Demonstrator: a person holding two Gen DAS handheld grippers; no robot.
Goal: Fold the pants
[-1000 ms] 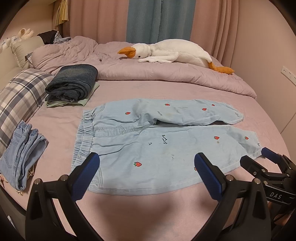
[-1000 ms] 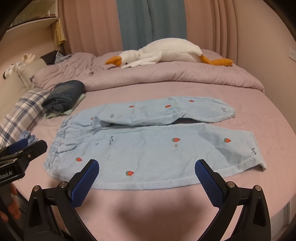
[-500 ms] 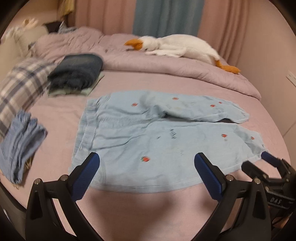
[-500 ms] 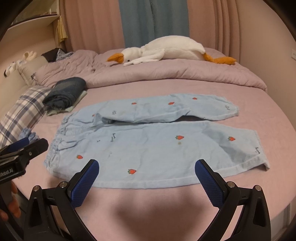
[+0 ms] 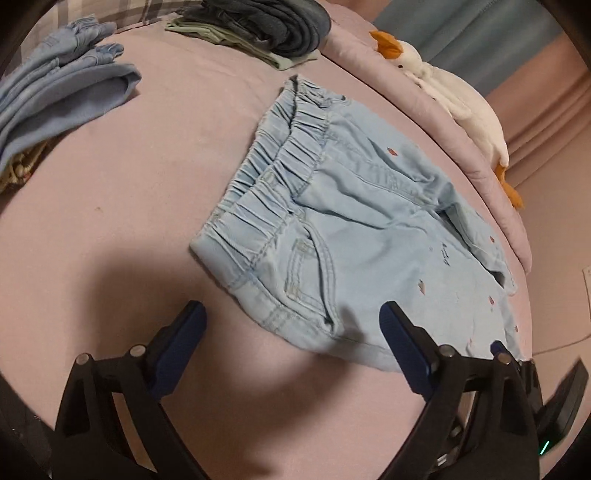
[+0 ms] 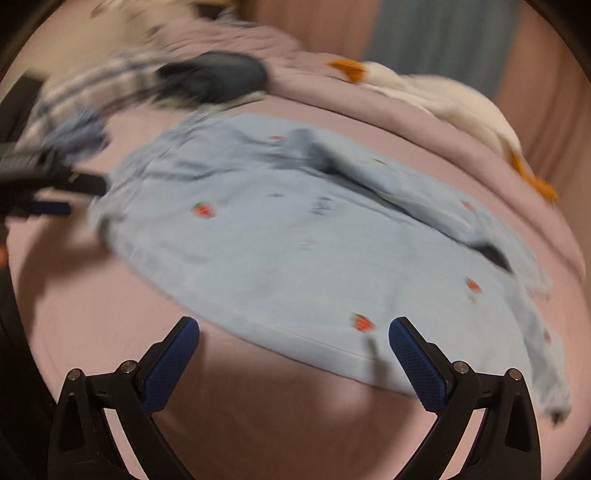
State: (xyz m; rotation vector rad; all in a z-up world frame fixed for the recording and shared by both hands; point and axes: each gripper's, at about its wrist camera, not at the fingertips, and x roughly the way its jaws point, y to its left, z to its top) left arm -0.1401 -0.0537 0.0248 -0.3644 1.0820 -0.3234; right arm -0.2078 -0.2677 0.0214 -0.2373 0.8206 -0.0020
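The light blue pants (image 5: pixel 354 229) lie spread flat on the pink bed (image 5: pixel 122 206), strawberry prints scattered over the cloth. The left gripper (image 5: pixel 291 325) hangs low over the near corner of the elastic waistband (image 5: pixel 273 173); its jaws stand wide and have just been closing a little, with nothing pressed between the pads. The waistband corner lies just ahead of the gap, one blue pad over the sheet and the other over the pants' lower edge. The right gripper (image 6: pixel 293 334) is spread wide as well, just short of the long bottom hem of the nearer leg, one strawberry (image 6: pixel 360 323) just beyond its right-hand pad. This view is smeared by blur, so fine contact is hard to judge. Beyond the left gripper, off to its left, lies a bundle of blue jeans (image 5: pixel 62 92); farther ahead is a stack of folded dark clothes (image 5: pixel 266 26). A white plush goose (image 5: pixel 454 99) rests on the rumpled duvet past the pants.
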